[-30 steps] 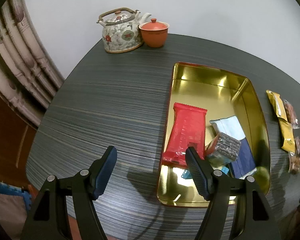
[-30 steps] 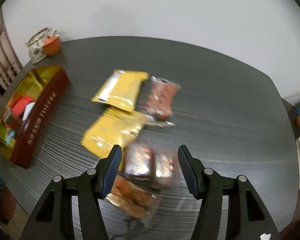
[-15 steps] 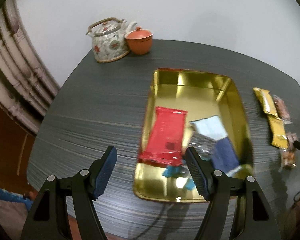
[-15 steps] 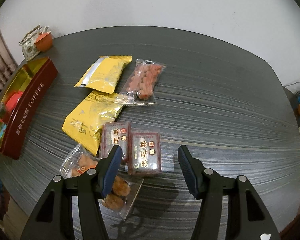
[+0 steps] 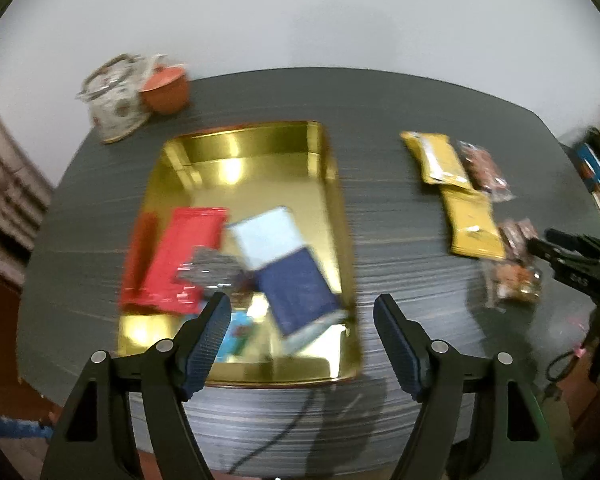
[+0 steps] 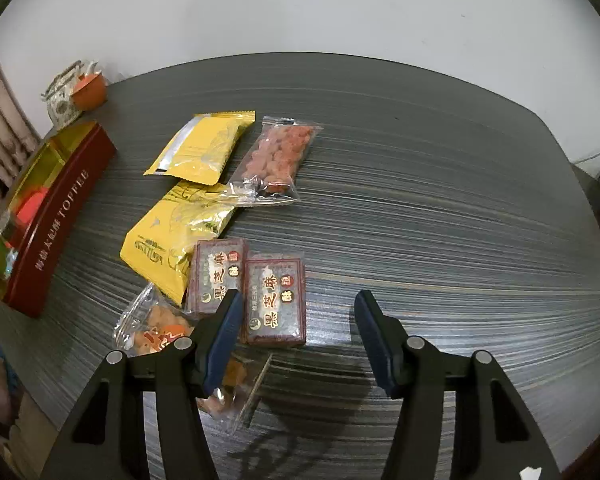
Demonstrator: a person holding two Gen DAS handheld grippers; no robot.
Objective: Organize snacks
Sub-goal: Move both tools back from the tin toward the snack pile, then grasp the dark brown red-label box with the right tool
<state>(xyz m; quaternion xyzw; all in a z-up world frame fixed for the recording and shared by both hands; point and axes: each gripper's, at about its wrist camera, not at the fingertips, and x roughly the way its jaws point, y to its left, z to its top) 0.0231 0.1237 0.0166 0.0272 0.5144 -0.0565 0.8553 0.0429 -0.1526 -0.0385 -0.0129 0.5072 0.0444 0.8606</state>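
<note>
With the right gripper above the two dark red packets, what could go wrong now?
The right gripper is open over two touching dark red packets, so it may catch both or push one away. A clear bag lies under its left finger and may be dragged along.

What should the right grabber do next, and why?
Probably lower the open right gripper onto the nearer dark red sesame snack pack and close. That pack lies just ahead of its fingers, still on the table, outside the toffee tin.
</note>
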